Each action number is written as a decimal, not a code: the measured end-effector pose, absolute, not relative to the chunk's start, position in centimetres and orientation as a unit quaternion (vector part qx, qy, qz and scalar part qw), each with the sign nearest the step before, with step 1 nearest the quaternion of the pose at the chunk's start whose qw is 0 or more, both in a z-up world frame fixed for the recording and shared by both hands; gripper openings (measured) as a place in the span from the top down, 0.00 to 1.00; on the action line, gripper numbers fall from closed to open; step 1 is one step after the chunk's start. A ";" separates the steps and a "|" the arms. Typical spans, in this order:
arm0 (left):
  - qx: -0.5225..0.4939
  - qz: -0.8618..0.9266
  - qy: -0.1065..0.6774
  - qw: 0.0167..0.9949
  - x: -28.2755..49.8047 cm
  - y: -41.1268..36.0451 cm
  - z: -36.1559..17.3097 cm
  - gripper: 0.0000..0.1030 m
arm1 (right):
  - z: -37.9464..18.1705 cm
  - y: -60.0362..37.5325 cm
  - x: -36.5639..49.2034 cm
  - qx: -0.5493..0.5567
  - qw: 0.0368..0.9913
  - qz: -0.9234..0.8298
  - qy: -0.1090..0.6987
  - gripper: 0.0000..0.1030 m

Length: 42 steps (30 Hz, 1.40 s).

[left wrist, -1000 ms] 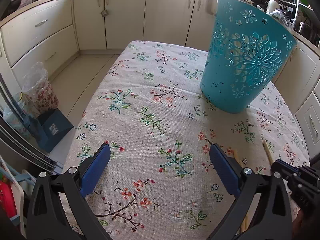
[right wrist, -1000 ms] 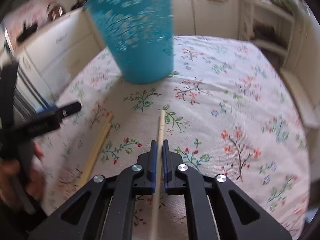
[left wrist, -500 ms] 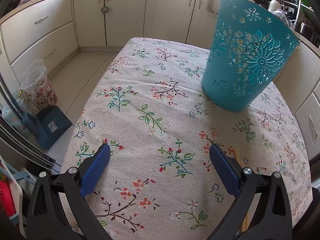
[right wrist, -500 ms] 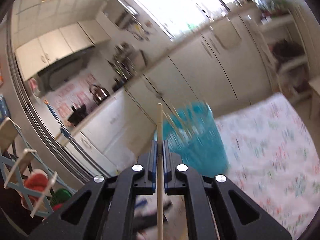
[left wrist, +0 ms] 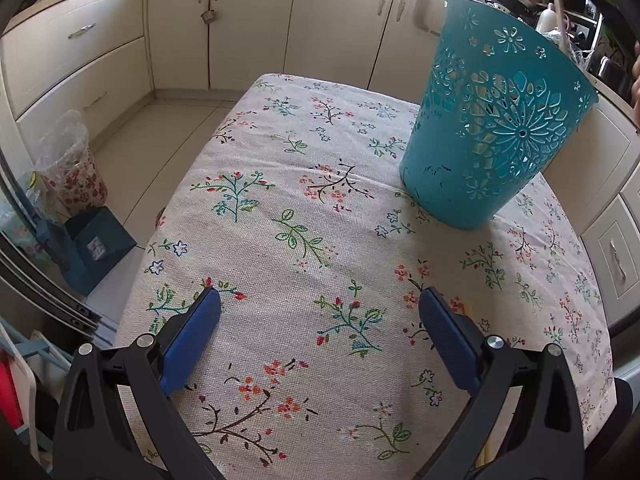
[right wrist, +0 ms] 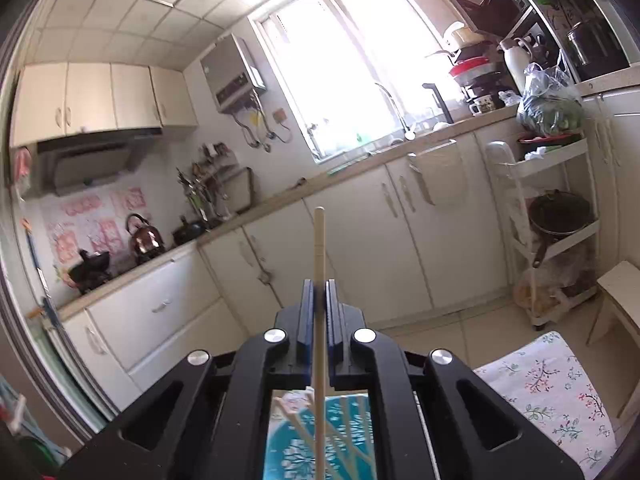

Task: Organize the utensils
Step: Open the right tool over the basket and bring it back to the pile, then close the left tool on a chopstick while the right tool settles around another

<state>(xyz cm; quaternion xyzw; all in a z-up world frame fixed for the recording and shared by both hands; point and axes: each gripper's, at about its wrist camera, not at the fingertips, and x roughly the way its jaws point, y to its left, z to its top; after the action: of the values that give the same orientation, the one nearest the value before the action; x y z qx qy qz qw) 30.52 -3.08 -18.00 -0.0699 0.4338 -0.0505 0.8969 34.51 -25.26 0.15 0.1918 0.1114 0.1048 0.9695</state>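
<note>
My right gripper point(right wrist: 319, 288) is shut on a pale wooden chopstick point(right wrist: 319, 240), which sticks out past the fingertips toward the kitchen wall. Under the gripper, through the gap in its frame, shows the teal cut-out basket point(right wrist: 352, 440) with several chopsticks inside. In the left wrist view the same basket point(left wrist: 492, 120) stands on the floral tablecloth point(left wrist: 320, 200) at the far right. My left gripper point(left wrist: 320, 320) hovers open over the cloth with nothing between its blue pads point(left wrist: 192, 332). A chopstick end point(left wrist: 467, 309) peeks out beside the right pad.
Cream cabinets point(left wrist: 248, 24) line the walls around the table. A white rack trolley point(right wrist: 552, 240) with pots and a stool point(right wrist: 620, 284) stand to the right. A floral bag point(left wrist: 68, 176) and a blue box point(left wrist: 96, 248) sit on the floor to the left.
My right gripper has lifted the chopstick off the cloth and tilted up, and now sits above the basket. The left gripper has stayed open in place.
</note>
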 end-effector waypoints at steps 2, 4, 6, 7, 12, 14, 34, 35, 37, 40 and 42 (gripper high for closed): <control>-0.072 -0.051 0.433 0.897 30.6 -3.0 -18.0 0.07 | -1.4 -24.7 35.1 0.177 0.969 0.108 0.136 0.94; -0.075 -0.052 0.433 0.897 30.6 -3.0 -18.0 0.07 | -2.7 -24.2 34.8 0.158 0.967 0.113 0.161 0.93; -0.077 -0.052 0.432 0.897 30.5 -2.9 -18.0 0.07 | -3.0 -24.0 33.8 0.149 0.966 0.120 0.175 0.88; -0.079 -0.053 0.431 0.897 30.5 -2.9 -18.0 0.07 | -3.1 -24.0 32.9 0.148 0.965 0.123 0.176 0.85; -0.085 -0.051 0.430 0.898 30.5 -2.7 -17.9 0.07 | -4.8 -24.5 25.4 0.144 0.954 0.145 0.221 0.80; -0.083 -0.050 0.430 0.897 30.6 -2.7 -17.9 0.07 | -7.6 -23.9 23.2 0.136 0.935 0.154 0.289 0.80; -0.086 -0.047 0.430 0.898 30.5 -2.5 -18.0 0.07 | -16.9 -18.1 19.9 -0.011 0.886 0.140 0.441 0.88; -0.086 -0.048 0.430 0.898 30.5 -2.5 -18.0 0.07 | -16.9 -18.3 20.0 -0.012 0.886 0.140 0.442 0.90; -0.087 -0.048 0.429 0.898 30.5 -2.4 -18.0 0.07 | -16.9 -19.2 20.5 -0.012 0.887 0.127 0.443 0.91; -0.083 -0.048 0.430 0.898 30.5 -2.6 -18.0 0.07 | -17.0 -21.3 21.5 -0.005 0.890 0.100 0.444 0.92; -0.065 -0.056 0.429 0.899 30.3 -3.2 -17.7 0.08 | -17.1 -22.7 21.9 0.005 0.893 0.088 0.441 0.92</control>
<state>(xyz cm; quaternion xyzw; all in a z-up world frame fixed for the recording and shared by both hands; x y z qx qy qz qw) 30.28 -3.18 -17.70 -0.0654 0.4291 -0.0564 0.8991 21.87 -22.68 -17.05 0.0050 0.4412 0.0879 0.8931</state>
